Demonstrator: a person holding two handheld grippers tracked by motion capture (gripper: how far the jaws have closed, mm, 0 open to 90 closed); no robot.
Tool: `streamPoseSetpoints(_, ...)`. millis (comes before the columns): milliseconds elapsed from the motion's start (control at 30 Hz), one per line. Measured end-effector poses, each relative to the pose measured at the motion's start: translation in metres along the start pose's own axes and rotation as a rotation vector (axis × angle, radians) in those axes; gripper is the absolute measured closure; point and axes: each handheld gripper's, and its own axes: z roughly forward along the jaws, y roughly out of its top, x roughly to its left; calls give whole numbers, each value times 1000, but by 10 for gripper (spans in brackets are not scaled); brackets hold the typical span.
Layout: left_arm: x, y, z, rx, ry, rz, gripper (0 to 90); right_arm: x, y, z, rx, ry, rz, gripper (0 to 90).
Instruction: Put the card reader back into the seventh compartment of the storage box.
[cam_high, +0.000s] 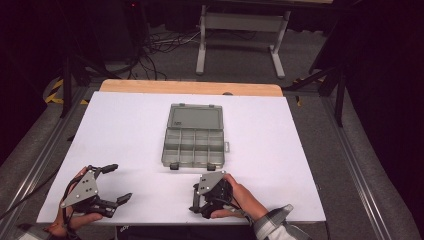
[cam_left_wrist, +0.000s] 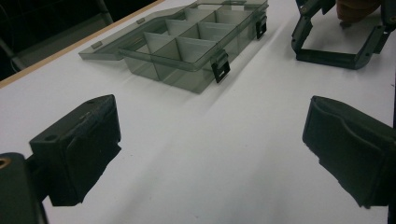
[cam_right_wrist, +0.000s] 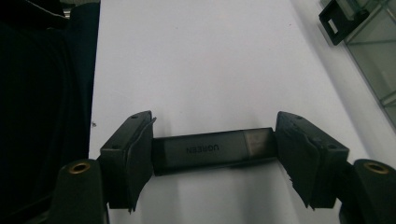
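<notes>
Table (cam_high: 125, 130) white | organizer box (cam_high: 194, 136) open, well apart from stick | left gripper (cam_left_wrist: 210, 154) jaws wide, empty | right gripper (cam_right_wrist: 215, 154) clamped endwise on card-reader stick (cam_right_wrist: 205, 150) at near table edge; likely light, stiff, smooth; gripping the long sides looks safer.

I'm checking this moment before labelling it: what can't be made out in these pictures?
- Stick, right gripper view: both ends hidden by the pads.
- Stick, high view: hidden under the right gripper and hand.
- Box, right gripper view: cut off by the right edge.
- Box compartments, high view: too small to tell if anything lies inside.
- Left gripper, high view: partly behind the grey plate.
</notes>
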Motion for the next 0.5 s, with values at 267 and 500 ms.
streamPoseSetpoints(267,0,0,0,-1,1,-3,51,5,3,-7,-20,-37,-23,306)
streamPoseSetpoints(500,1,0,-1,1,10,0,51,8,6,-19,-81,-108,-23,306)
